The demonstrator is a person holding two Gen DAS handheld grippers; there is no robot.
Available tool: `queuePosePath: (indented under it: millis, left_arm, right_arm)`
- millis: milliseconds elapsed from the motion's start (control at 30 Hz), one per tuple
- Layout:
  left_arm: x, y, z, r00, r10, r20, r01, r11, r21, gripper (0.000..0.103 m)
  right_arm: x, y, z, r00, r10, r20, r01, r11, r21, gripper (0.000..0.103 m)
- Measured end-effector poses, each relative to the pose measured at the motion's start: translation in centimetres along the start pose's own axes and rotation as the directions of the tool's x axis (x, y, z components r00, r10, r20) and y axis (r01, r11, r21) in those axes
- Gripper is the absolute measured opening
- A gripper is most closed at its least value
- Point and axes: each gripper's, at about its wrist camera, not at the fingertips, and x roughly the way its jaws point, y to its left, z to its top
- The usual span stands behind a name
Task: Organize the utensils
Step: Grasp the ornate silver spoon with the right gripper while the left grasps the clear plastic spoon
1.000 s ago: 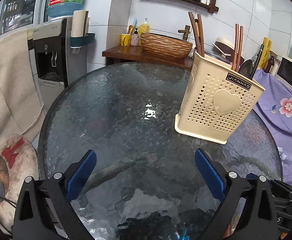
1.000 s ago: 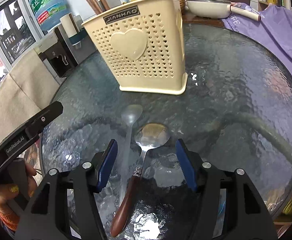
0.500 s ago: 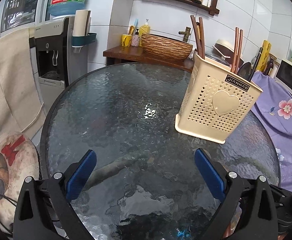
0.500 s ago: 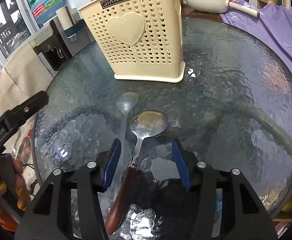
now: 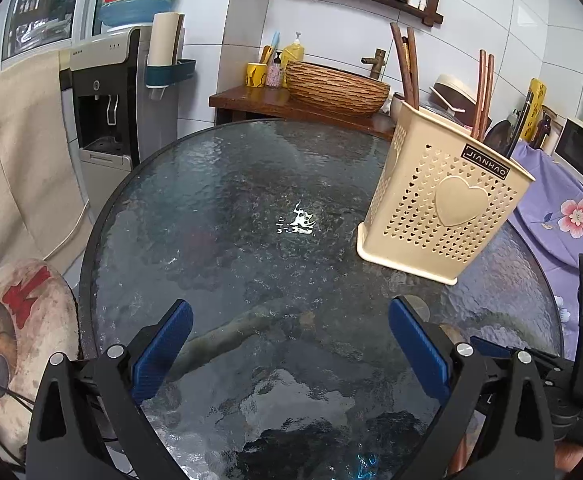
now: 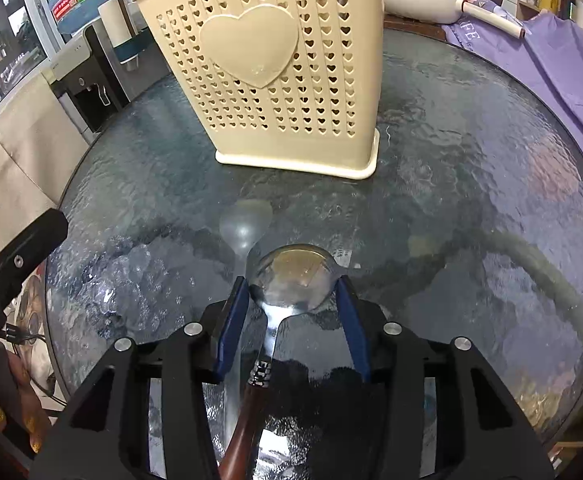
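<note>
A cream perforated utensil holder [image 6: 275, 76] with a heart on its front stands on the round glass table [image 6: 491, 168]; it also shows in the left wrist view [image 5: 443, 208], with chopsticks [image 5: 405, 66] standing in it. A metal spoon with a brown handle [image 6: 291, 280] lies on the glass, its bowl between the blue pads of my right gripper [image 6: 293, 296], which is open and low around it. A clear plastic spoon [image 6: 245, 222] lies just left of it. My left gripper [image 5: 291, 332] is open and empty over the table's near side.
A water dispenser [image 5: 107, 96] stands beyond the table's left edge. A wooden counter with a woven basin [image 5: 335, 88] is behind. Purple flowered cloth [image 5: 563, 216] covers something at the right. A round printed cushion [image 5: 15, 336] sits low left.
My right gripper has moved forward and down, so the metal spoon's bowl now lies between its pads. My left gripper has stayed nearly still.
</note>
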Motion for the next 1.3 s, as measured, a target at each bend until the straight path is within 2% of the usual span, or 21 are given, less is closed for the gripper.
queuePosePath:
  millis: [200,400,467,533,700,933,1067,1133,1167,1300]
  left_arm:
    - [0.5,-0.6,0.0,1.0,-0.015,-0.024,0.016,1.0,0.018,0.096]
    - [1.3,-2.6,-0.3,0.991,-0.102,-0.091,0.106,0.993,0.048,0.095]
    - [1.8,-3.7,-0.6,0.985,-0.13,-0.116,0.139,0.988,0.073,0.092]
    - [2.5,-5.0,-0.9,0.976,-0.152,-0.154,0.168,0.981,0.1,0.084]
    - [4.5,-8.3,-1.6,0.966,-0.139,-0.22,0.182,0.965,0.189,0.078]
    - [7.7,-10.5,-1.5,0.952,-0.104,-0.287,0.172,0.959,0.224,0.061]
    - [8.7,-11.2,-1.0,0.958,-0.072,-0.277,0.14,0.962,0.234,0.053]
    - [8.8,-11.3,-0.8,0.958,-0.069,-0.278,0.137,0.962,0.235,0.039]
    - [9.0,-11.4,-0.8,0.96,-0.06,-0.275,0.129,0.962,0.24,0.035]
    - [9.2,-11.5,-0.5,0.959,-0.07,-0.274,0.137,0.963,0.231,0.035]
  right_arm:
    - [0.0,0.0,0.2,1.0,-0.006,-0.001,0.006,0.999,-0.042,0.045]
    - [-2.0,-2.6,0.4,0.998,0.04,0.058,-0.039,0.999,-0.016,0.045]
    - [-2.8,-4.0,0.6,0.995,0.053,0.084,-0.055,0.998,0.015,0.045]
    - [-3.7,-5.2,0.7,0.991,0.057,0.118,-0.062,0.998,0.032,0.045]
    - [-5.1,-7.0,0.9,0.985,0.052,0.165,-0.061,0.997,0.051,0.045]
    - [-6.5,-8.6,0.8,0.979,0.041,0.199,-0.057,0.995,0.077,0.045]
    - [-7.0,-8.9,0.6,0.977,0.035,0.211,-0.053,0.995,0.079,0.045]
    - [-7.2,-8.9,0.5,0.976,0.033,0.215,-0.05,0.996,0.074,0.045]
    - [-7.2,-8.8,0.5,0.976,0.034,0.217,-0.051,0.996,0.073,0.045]
    - [-7.4,-8.4,0.4,0.973,0.043,0.226,-0.057,0.997,0.053,0.045]
